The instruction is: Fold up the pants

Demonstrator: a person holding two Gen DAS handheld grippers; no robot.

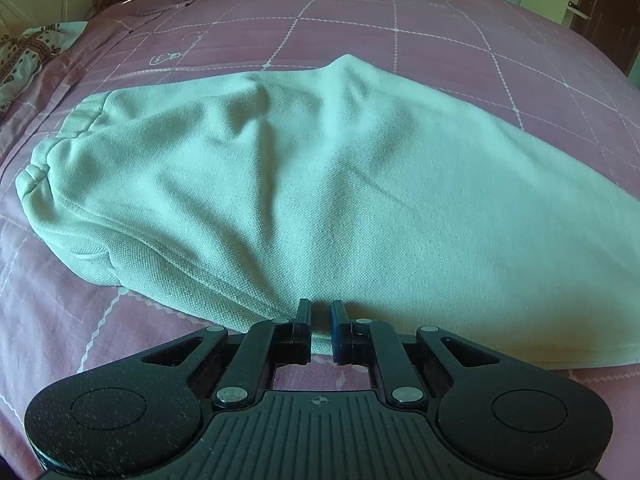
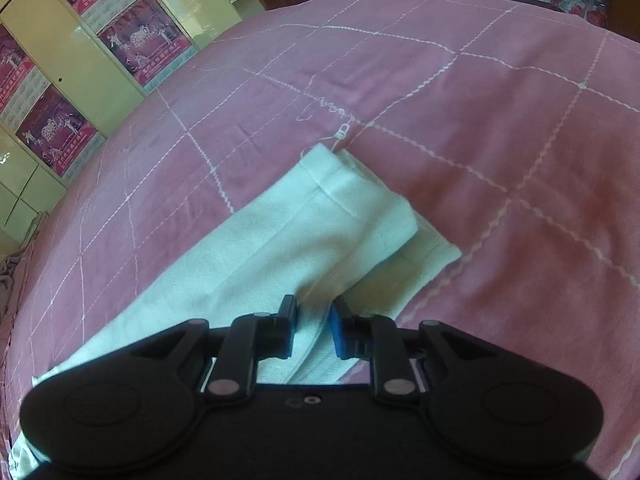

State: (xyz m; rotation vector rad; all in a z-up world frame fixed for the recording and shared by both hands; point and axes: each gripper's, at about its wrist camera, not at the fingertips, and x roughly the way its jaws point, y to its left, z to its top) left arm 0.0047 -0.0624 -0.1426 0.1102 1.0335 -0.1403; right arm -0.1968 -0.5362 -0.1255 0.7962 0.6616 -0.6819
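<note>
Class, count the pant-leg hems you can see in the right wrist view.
2: the upper hem lies stacked on the lower hem, which sticks out beside it.

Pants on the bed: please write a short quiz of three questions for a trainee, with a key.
1. True or false: the sheet under the pants is green.
2. What is between the fingers of the left gripper? A) the edge of the pants B) a pillow C) nothing
3. Which end of the pants lies ahead of the right gripper?

Key:
1. False. The sheet is pink with white lines.
2. A.
3. The leg hems.
</note>
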